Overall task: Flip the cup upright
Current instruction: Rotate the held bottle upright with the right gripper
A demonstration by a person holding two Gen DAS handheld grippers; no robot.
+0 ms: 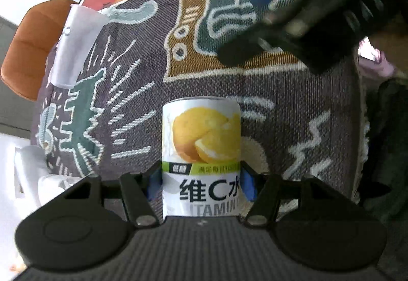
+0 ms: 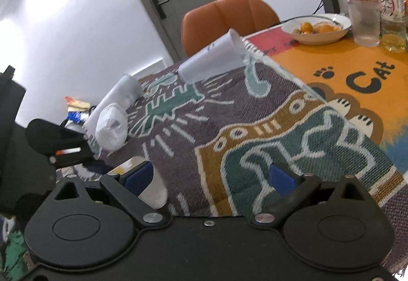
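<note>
My left claw (image 1: 201,182) pinches the cup (image 1: 201,153) between its two blue pads (image 1: 246,185); the cup has a yellow lemon picture and black letters on it, and it sits right in the middle of my left view, close to me, over the mat (image 1: 293,107); I cannot tell which end of it is up. My right claw (image 2: 213,177) is spread wide and holds nothing; its blue pads (image 2: 281,180) hang over the mat (image 2: 204,112), and the cup (image 2: 150,186) shows low at the left, just beside the left pad. In my left view the right claw (image 1: 301,18) is a dark blur at the far right.

A white cup (image 2: 213,59) lies on its side at the far edge of the mat; in my left view this white cup (image 1: 74,48) is far to the left. An orange chair (image 2: 229,20) stands behind it; a bowl (image 2: 318,28) of orange fruit, a glass (image 2: 363,23) and a bottle (image 2: 391,2) stand far right on an orange cloth (image 2: 344,61).
</note>
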